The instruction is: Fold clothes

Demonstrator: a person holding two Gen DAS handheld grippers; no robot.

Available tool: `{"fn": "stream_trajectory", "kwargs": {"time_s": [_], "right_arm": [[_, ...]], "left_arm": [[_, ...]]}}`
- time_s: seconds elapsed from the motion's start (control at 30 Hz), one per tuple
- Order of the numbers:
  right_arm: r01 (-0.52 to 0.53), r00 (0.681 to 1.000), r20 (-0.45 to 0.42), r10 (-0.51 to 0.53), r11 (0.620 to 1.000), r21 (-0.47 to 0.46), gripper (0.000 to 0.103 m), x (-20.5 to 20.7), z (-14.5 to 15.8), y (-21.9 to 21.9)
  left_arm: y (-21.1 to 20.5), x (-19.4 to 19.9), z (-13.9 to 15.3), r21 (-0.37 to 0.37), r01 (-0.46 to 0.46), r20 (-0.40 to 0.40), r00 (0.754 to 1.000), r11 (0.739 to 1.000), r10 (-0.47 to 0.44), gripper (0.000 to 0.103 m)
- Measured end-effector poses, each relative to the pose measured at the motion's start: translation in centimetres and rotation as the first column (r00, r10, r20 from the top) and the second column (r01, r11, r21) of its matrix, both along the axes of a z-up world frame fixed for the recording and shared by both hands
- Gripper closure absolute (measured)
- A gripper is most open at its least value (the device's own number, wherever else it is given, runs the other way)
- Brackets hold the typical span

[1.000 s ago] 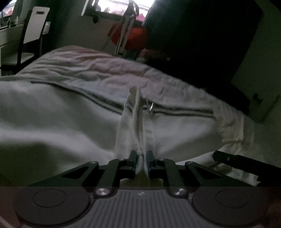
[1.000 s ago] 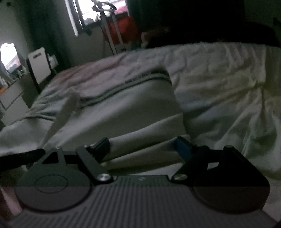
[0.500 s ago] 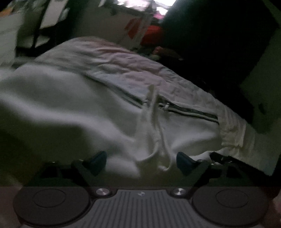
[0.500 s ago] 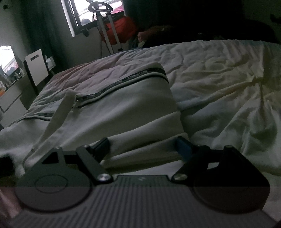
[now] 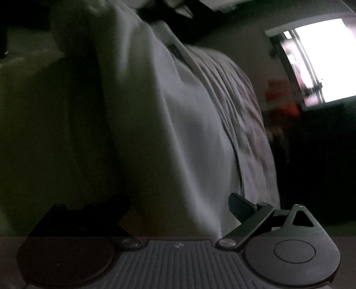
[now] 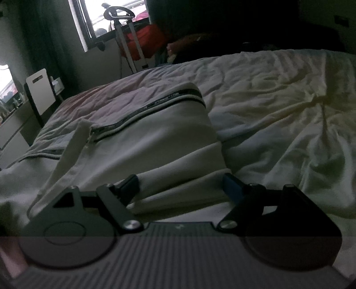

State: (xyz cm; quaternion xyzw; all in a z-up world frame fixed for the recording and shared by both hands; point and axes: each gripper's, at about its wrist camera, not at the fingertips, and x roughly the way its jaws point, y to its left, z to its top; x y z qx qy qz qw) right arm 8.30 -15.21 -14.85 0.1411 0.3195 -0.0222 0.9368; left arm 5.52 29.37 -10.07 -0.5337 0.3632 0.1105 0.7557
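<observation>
1. The left gripper [image 5: 178, 206] has its jaws spread wide with nothing pinched; pale cloth fills the gap but neither pad presses on it, and its view is rolled hard over and blurred, so I judge this hand is travelling toward a fresh hold

2. The right gripper [image 6: 181, 185] also stands wide, both pads [image 6: 131, 181] clear of the cloth; it hovers low over the near hem, probably ready to pin or pinch that edge

3. Straight ahead of the right claw, at twelve o'clock, lies the white garment [image 6: 155, 137], a zip-up top, flat on the bed with the right side tucked over into a neat straight edge

4. Its dark zipper [image 6: 160, 104] runs from about ten o'clock up toward one o'clock, a handy centre line for the next fold

5. A loose flap [image 6: 82, 129] near the zipper's lower end stands up at ten o'clock, likely the part needing smoothing

6. The rumpled bedsheet [image 6: 278, 100] spreads to two and three o'clock, giving room to work

7. Far off at eleven o'clock a window [image 6: 115, 15] gives the only light, so detail is dim
</observation>
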Motion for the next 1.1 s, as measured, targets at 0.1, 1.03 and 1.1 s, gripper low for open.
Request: {"fn": "stream_trajectory", "kwargs": {"time_s": [0.1, 1.03, 1.1], "right_arm": [[0.011, 1.000, 0.006, -0.011, 1.000, 0.000, 0.019, 0.0, 0.1, 0.1], [0.054, 0.988, 0.139, -0.069, 0.992, 0.112, 0.019, -1.8, 5.4, -3.1], [0.084, 0.981, 0.160, -0.108, 0.985, 0.150, 0.019, -2.3, 6.3, -4.8]], "left_arm": [[2.4, 0.8, -0.8, -0.016, -0.093, 0.025, 0.995, 0.996, 0.093, 0.010], [-17.4, 2.2, 18.9, 0.762, -0.274, 0.439, 0.885, 0.587, -0.157, 0.087], [-22.2, 2.6, 19.8, 0.792, -0.270, 0.451, 0.863, 0.548, -0.227, 0.088]]}}
